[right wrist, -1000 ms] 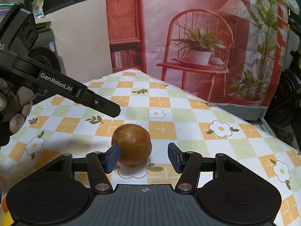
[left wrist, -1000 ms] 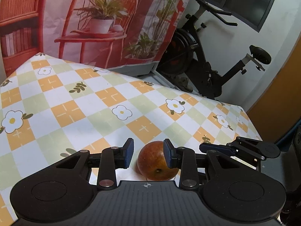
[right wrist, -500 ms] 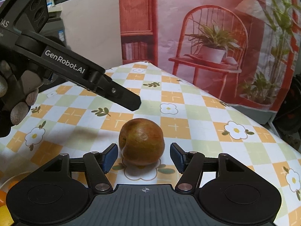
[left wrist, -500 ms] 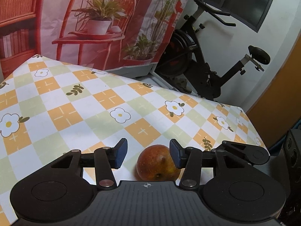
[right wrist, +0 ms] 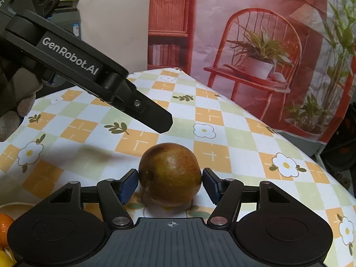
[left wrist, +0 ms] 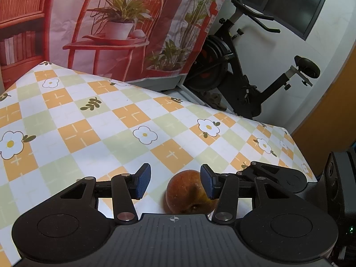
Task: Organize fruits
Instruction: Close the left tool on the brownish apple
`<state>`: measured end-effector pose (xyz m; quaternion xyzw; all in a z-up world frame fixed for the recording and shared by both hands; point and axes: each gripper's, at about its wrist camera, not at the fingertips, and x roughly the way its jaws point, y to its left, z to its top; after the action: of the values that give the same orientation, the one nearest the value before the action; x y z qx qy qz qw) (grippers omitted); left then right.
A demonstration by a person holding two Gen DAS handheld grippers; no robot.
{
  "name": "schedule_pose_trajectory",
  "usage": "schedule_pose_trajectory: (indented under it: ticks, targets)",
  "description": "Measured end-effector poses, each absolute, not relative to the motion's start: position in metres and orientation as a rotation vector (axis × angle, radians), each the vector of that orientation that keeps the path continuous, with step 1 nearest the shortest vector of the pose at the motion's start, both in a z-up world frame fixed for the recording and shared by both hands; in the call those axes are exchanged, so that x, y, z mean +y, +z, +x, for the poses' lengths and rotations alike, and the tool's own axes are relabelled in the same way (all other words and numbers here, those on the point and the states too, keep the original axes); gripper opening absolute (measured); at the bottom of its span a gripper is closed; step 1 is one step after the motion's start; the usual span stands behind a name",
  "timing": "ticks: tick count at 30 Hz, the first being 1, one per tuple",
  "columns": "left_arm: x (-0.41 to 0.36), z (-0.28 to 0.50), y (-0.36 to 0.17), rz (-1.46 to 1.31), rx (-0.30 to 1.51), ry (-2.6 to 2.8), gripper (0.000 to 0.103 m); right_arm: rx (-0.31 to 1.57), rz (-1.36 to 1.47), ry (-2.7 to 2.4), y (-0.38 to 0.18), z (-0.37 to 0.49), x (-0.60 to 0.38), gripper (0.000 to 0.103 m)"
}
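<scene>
One round reddish-brown fruit [right wrist: 170, 173] rests on the checked flower tablecloth [right wrist: 222, 115]. My right gripper [right wrist: 170, 183] stands around it, a blue pad close beside each flank with no clear press, so it is open. In the left wrist view the same fruit [left wrist: 187, 193] lies low between the jaws of my left gripper [left wrist: 175, 181], nearer the right pad, with a wide gap on the left; that gripper is open. One of the left gripper's fingers [right wrist: 144, 109] hangs just above and behind the fruit.
A gloved hand [right wrist: 13, 115] holds the left gripper. At the lower left sit an orange [right wrist: 3, 227] and a yellow fruit [right wrist: 3, 258] by a pale plate rim [right wrist: 15, 205]. An exercise bike [left wrist: 233, 77] stands beyond the table's far edge.
The left gripper's jaws spread apart and let go of the fruit. The right gripper came forward and down, widening slightly, until the fruit sat between its pads.
</scene>
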<state>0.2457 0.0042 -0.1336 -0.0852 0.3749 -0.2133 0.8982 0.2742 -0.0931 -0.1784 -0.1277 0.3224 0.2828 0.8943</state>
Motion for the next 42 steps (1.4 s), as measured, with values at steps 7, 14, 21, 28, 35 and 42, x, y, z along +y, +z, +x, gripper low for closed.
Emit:
schedule_pose_trajectory:
  ticks: [7, 14, 21, 28, 35, 42]
  targets:
    - [0.005, 0.243, -0.134, -0.174, 0.781, -0.454, 0.051, 0.703, -0.178, 0.592, -0.178, 0.277, -0.107, 0.058]
    - [0.001, 0.231, -0.131, -0.153, 0.793, -0.52, 0.051, 0.752, -0.108, 0.641, -0.175, 0.262, -0.116, 0.058]
    - [0.001, 0.213, -0.134, -0.093, 0.826, -0.633, 0.051, 0.794, -0.086, 0.704, -0.171, 0.244, -0.12, 0.058]
    - [-0.007, 0.217, -0.144, -0.084, 0.852, -0.644, 0.051, 0.792, -0.088, 0.683, -0.17, 0.242, -0.119, 0.058]
    - [-0.009, 0.227, -0.15, -0.077, 0.864, -0.622, 0.052, 0.784, -0.071, 0.664, -0.171, 0.242, -0.125, 0.058]
    - [-0.009, 0.231, -0.152, -0.088, 0.855, -0.616, 0.054, 0.766, -0.058, 0.659, -0.17, 0.242, -0.129, 0.058]
